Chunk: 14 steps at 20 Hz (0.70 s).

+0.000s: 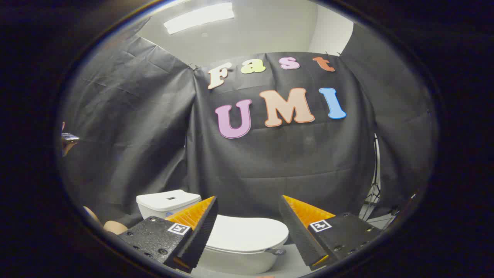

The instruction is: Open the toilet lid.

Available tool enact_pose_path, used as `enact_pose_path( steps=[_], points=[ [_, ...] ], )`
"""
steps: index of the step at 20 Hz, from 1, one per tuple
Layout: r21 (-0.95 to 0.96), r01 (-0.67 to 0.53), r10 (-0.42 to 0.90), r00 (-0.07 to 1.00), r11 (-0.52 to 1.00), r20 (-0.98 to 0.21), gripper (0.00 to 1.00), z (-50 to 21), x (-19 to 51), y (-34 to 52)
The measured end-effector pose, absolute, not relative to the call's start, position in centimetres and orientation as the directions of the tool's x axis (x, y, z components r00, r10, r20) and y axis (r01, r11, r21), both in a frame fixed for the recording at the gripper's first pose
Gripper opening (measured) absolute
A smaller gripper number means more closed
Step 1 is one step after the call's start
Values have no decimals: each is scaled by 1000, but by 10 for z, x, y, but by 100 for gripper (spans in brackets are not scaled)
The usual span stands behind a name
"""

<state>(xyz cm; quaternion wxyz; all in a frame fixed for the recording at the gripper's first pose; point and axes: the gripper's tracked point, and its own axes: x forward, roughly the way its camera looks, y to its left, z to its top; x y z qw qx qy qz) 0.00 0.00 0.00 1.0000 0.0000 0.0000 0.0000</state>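
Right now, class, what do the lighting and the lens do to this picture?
Gripper view: the fisheye bends the booth's cloth wall into curves; a ceiling light glares to blown-out white; the closed toilet lid is evenly lit and sharp, seen between the open gripper fingers.

gripper view | rides the gripper (pixel 247 210), fingers parted | faces forward, slightly down | toilet (pixel 247 243) near, cloth wall (pixel 285 166) beyond

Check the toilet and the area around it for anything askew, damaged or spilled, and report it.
Nothing stands out. The toilet lid lies flat and closed on the bowl, the tank sits squarely behind it, and no spill shows. The gripper hovers open above the lid, touching nothing.
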Motion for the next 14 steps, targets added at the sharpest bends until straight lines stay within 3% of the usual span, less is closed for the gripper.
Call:
enact_pose_path(
  steps=[14],
  points=[
    [15,120,-118,990,993,-76,97,-14,-9,-31]
  ],
)
